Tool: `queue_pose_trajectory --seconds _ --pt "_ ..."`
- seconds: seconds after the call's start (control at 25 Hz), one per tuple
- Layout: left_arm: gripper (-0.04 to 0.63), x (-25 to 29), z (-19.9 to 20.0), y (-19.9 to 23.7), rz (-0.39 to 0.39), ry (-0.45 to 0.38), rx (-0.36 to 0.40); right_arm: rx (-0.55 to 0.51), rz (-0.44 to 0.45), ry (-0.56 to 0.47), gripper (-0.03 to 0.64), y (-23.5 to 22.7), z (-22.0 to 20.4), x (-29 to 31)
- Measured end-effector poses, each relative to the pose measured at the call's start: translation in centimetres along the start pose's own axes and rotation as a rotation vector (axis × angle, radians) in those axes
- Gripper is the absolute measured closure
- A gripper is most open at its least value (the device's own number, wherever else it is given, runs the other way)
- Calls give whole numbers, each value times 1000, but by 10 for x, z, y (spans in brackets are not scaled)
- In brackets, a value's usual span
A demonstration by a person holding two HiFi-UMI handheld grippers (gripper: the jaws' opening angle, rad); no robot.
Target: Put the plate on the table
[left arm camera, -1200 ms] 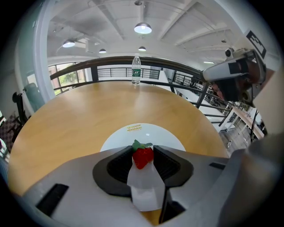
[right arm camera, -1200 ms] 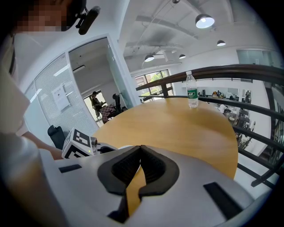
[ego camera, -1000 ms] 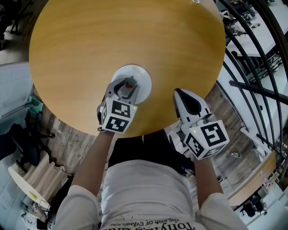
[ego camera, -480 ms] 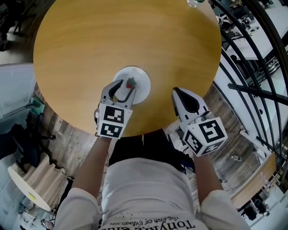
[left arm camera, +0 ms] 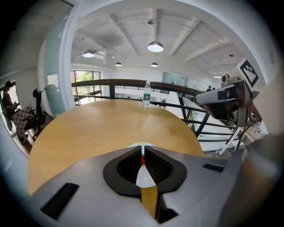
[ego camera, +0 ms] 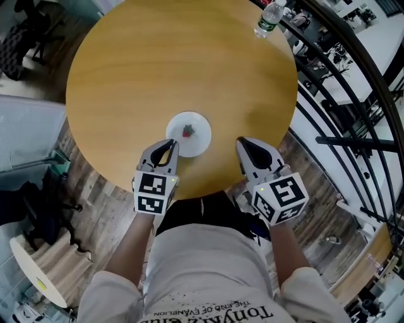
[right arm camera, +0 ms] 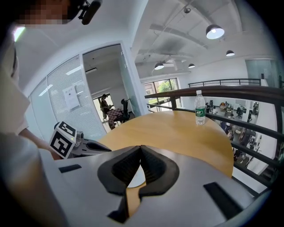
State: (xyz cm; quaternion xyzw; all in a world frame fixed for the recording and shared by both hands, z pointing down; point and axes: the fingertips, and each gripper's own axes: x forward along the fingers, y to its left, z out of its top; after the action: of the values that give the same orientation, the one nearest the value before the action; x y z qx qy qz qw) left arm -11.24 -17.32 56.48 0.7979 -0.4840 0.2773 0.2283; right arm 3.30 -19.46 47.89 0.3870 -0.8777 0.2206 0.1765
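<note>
Head view from above has the plate (ego camera: 197,141) lying flat on the round wooden counter (ego camera: 177,63), near the edge closest to the person. A small red thing (ego camera: 187,130) sits at its middle; what it is I can't tell. Nothing grips the plate. The left tool (ego camera: 170,146) sits just beside the near rim, pointing at it, and its jaws are closing on nothing.

Left gripper view backs that up. The left tool's (left arm camera: 142,153) dark pads are drawn almost together, with only a thin slit left. The white plate (left arm camera: 143,145) shows beyond the tips, not between them. I'd guess that tool is low and square to the plate because it is the one that dealt with it. The closing looks like a return to rest, not a fresh grasp.

The right tool (ego camera: 243,141) hovers over the counter's edge, well clear of the plate, closed and empty. In the right gripper view its (right arm camera: 140,148) pads meet at the tips with nothing inside. It seems parked out of the way, since a light plate only needs one tool.

A water bottle (ego camera: 267,19) stands upright at the far rim by the dark railing (ego camera: 353,82), well away from everything else.

Judging by how it lies, the plate is already where the task wants it.
</note>
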Motion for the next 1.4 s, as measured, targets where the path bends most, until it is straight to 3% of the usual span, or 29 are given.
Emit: queue_pose_trajectory --seconds 0.16,0.4,0.76,1.4 --pt "571 -30 14 -14 4 -48 -14 -19 5 -31 597 6 7 -22" --pt "571 -88 36 -48 -16 -132 57 -50 39 -56 597 32 16 -48" --pt "571 -130 37 -43 -17 -196 -172 -60 83 -52 597 62 31 -62" --pt "571 -156 45 -31 25 -243 -189 -73 105 -78 597 78 45 -73"
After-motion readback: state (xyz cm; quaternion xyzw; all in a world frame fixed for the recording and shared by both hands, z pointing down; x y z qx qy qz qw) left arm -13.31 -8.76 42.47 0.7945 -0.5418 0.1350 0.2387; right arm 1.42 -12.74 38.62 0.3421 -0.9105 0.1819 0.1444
